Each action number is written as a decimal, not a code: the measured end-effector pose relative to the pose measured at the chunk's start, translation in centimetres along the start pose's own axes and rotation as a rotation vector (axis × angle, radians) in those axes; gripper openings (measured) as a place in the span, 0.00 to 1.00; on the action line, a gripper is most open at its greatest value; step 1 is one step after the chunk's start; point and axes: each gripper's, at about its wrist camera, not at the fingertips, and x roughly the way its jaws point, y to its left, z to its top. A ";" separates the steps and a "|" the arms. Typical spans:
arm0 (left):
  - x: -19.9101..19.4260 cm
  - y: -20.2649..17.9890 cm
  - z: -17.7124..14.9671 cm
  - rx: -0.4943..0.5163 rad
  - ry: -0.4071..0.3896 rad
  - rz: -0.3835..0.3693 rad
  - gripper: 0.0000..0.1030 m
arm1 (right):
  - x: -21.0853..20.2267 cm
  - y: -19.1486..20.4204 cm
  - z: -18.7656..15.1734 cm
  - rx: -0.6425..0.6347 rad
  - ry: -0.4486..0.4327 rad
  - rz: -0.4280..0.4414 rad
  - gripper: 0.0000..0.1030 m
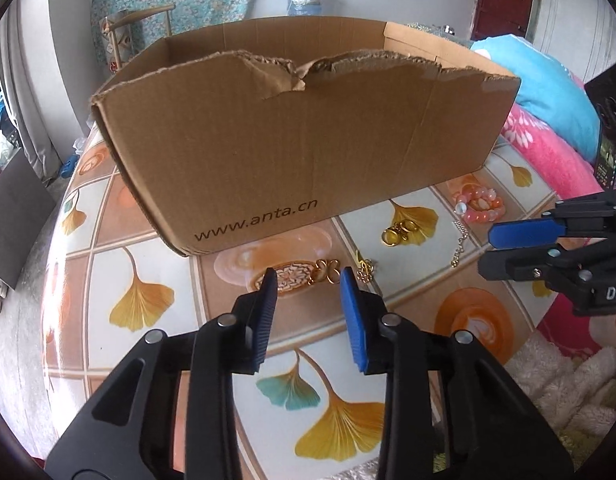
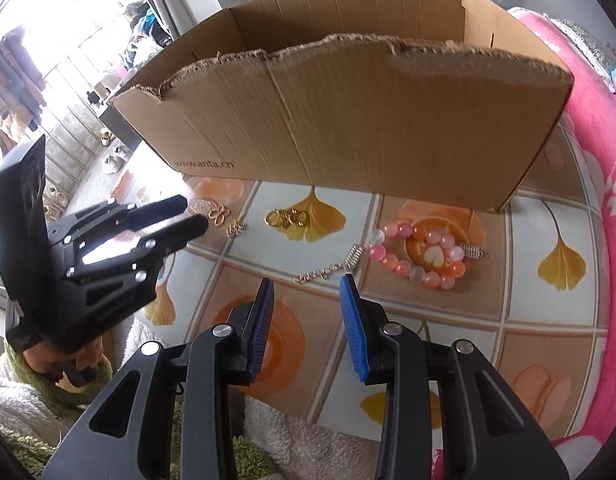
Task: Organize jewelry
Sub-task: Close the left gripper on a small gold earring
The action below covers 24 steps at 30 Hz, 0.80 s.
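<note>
Left gripper: jaws apart at a moderate gap, nothing between the blue pads, not touching anything. Pointed down at the table, tips hovering over the oval patterned pendant and its gold clasp; pendant seen in the gap between the tips, contact not evident.

Right gripper: same moderate gap, pads empty. Hovering above the thin gold chain with the small spring-like end; chain just past the fingertips, not gripped.

Outward from there, all loose on the table:
- small gold charm just right of the pendant clasp
- cluster of gold rings on a yellow leaf print, between pendant and bracelet
- pink-orange bead bracelet lying flat, right of the chain, a second small spring piece touching its far side

Cardboard box printed "www.anta.cn" standing behind all the jewelry, open top, near edge torn and ragged. Inside not visible from either view; cannot tell contents.

Tablecloth: glossy, tile pattern with ginkgo leaves and orange swirls. Pink floral blanket along the right side of the table, blue pillow behind it. Fuzzy white-green fabric at the near edge below the grippers.
</note>
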 end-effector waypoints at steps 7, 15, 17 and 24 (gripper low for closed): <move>0.9 -0.7 0.3 0.018 0.035 0.005 0.29 | 0.3 -0.2 0.9 -0.001 -0.024 0.020 0.33; 1.2 -1.0 0.7 0.041 0.064 0.019 0.30 | 0.4 0.1 1.7 -0.005 -0.059 0.063 0.33; 1.3 -1.1 0.9 0.038 0.071 0.019 0.30 | 0.5 -0.1 1.5 -0.001 -0.060 0.073 0.33; 1.7 -1.1 1.4 0.042 0.092 0.016 0.29 | 0.2 -0.9 1.3 0.017 -0.073 0.106 0.33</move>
